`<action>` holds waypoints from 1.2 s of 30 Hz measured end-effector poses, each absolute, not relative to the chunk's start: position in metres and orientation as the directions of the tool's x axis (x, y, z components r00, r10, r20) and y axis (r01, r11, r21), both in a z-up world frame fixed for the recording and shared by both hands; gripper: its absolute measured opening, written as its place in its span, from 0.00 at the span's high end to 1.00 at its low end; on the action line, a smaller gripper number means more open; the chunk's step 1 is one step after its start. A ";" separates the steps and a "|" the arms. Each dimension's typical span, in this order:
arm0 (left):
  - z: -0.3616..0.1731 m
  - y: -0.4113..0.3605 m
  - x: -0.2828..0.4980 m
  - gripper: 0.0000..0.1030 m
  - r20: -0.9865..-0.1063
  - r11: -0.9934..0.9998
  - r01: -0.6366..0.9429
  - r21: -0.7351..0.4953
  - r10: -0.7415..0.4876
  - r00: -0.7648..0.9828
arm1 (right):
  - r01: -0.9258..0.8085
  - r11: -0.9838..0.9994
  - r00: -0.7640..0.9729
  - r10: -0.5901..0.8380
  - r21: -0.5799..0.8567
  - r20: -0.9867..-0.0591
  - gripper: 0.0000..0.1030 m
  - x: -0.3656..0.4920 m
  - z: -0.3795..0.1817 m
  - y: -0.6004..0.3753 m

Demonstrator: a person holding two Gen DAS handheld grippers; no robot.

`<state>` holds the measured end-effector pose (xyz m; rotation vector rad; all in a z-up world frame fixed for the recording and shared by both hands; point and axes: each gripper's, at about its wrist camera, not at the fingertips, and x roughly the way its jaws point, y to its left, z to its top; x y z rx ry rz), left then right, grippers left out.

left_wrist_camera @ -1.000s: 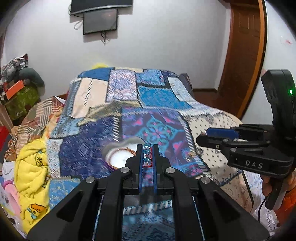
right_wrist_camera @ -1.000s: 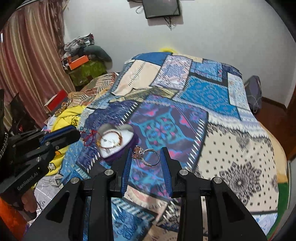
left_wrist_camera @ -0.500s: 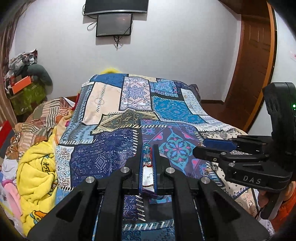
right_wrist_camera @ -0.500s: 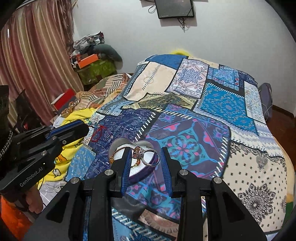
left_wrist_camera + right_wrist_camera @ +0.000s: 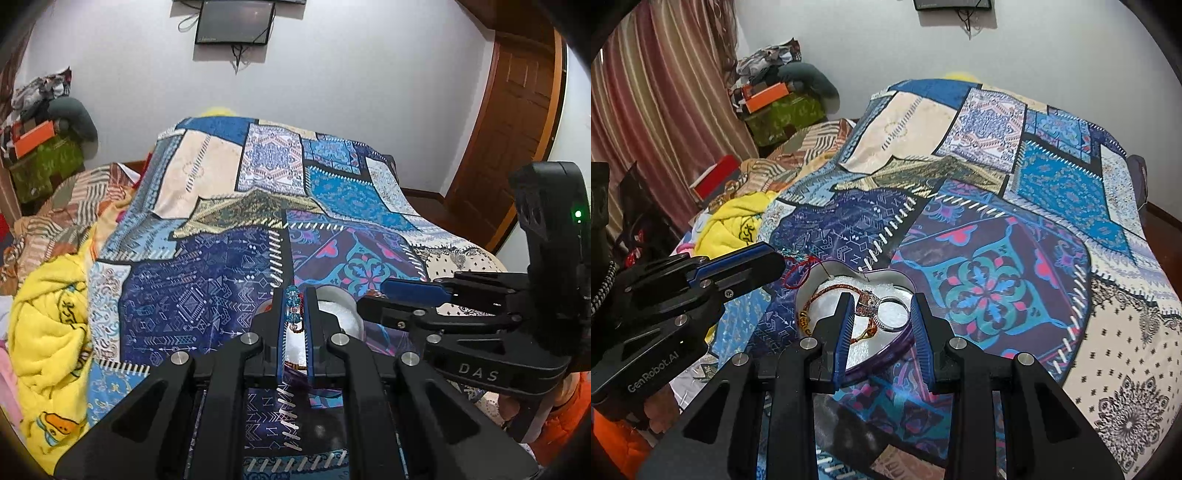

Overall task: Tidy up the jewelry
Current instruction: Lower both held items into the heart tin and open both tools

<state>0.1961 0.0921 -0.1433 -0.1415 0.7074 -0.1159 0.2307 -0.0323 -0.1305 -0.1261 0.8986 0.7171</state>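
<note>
A heart-shaped purple box [image 5: 886, 354] with white foam lining lies on the patchwork bedspread, with an orange beaded bracelet [image 5: 809, 314] inside. My right gripper [image 5: 882, 314] is shut on a silver ring [image 5: 892, 314] with a stone cluster and holds it over the box. My left gripper [image 5: 294, 306] is shut on a blue-beaded bracelet [image 5: 291, 301] with a red cord, held over the box's left edge [image 5: 338, 306]. In the right wrist view the left gripper [image 5: 768, 258] shows with the red cord [image 5: 798, 273] hanging beside the box.
The patchwork bedspread [image 5: 1015, 206] covers the bed. A yellow towel [image 5: 48, 332] and piled clothes lie along the left side. A striped curtain [image 5: 646, 92] hangs at far left, a wooden door [image 5: 517, 129] stands at right, and a monitor [image 5: 234, 22] hangs on the wall.
Both grippers have moved forward over the heart box with their jewelry still held. The box now sits right under the fingertips in both views.
</note>
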 end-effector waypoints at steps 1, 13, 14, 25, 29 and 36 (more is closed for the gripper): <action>-0.146 0.094 0.198 0.93 -0.642 0.983 0.058 -0.176 -0.159 0.750 | -0.619 0.762 0.405 0.516 0.189 -0.755 0.72 0.232 -0.133 -0.031; -0.174 0.103 0.213 0.93 -0.687 0.973 0.041 -0.226 -0.189 0.702 | -0.640 0.750 0.372 0.494 0.168 -0.786 0.72 0.241 -0.151 -0.013; -0.175 0.103 0.213 0.93 -0.689 0.973 0.045 -0.228 -0.194 0.698 | -0.642 0.749 0.370 0.490 0.164 -0.789 0.72 0.242 -0.153 -0.012; -0.173 0.098 0.208 0.93 -0.698 0.983 0.055 -0.175 -0.163 0.697 | -0.642 0.754 0.379 0.471 0.140 -0.797 0.72 0.237 -0.151 -0.012; -0.165 0.098 0.202 0.93 -0.690 0.985 0.044 -0.167 -0.148 0.709 | -0.627 0.764 0.385 0.474 0.152 -0.792 0.72 0.236 -0.144 -0.018; -0.144 0.096 0.188 0.93 -0.664 0.986 0.034 -0.161 -0.134 0.735 | -0.612 0.778 0.434 0.479 0.140 -0.763 0.72 0.225 -0.120 -0.037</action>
